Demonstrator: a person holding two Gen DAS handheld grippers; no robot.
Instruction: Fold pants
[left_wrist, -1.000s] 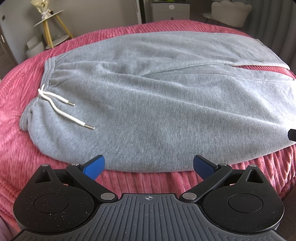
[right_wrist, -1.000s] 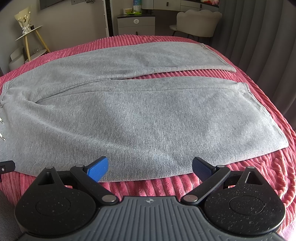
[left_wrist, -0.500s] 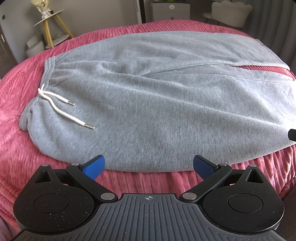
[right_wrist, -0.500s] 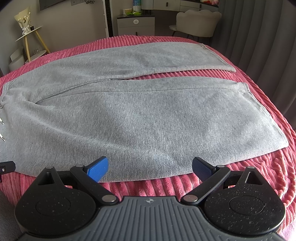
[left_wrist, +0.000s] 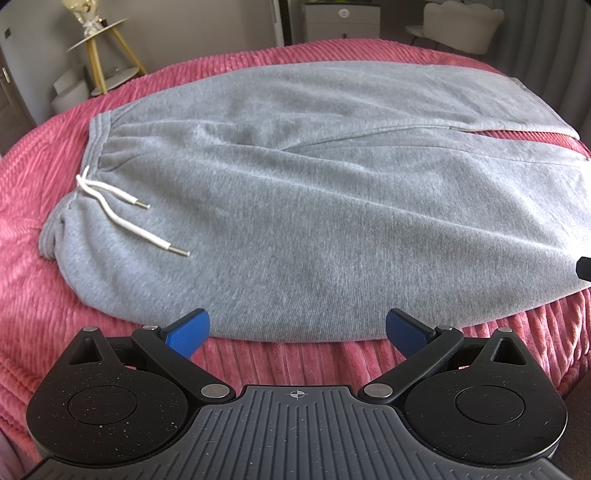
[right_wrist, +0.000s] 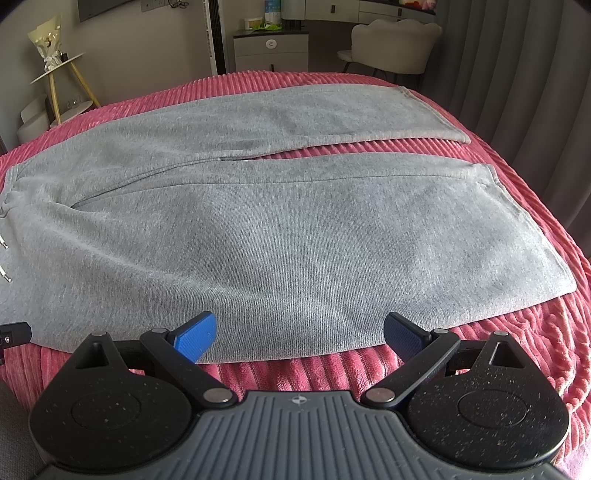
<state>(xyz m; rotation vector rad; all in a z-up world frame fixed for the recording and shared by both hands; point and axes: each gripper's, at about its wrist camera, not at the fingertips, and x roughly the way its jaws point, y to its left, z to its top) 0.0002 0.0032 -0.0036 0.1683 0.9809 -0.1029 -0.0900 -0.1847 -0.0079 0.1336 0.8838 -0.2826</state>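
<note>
Pants (left_wrist: 314, 206) flat on pink blanket (left_wrist: 33, 295)

Left tongs (left_wrist: 297, 328) spread wide; pants (left_wrist: 314, 206) flat.

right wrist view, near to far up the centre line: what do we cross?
Right gripper, open → strip of pink bedspread → near leg of the grey pants → sliver of bedspread between the legs → far leg → bedspread again → white cabinet at the wall.
</note>
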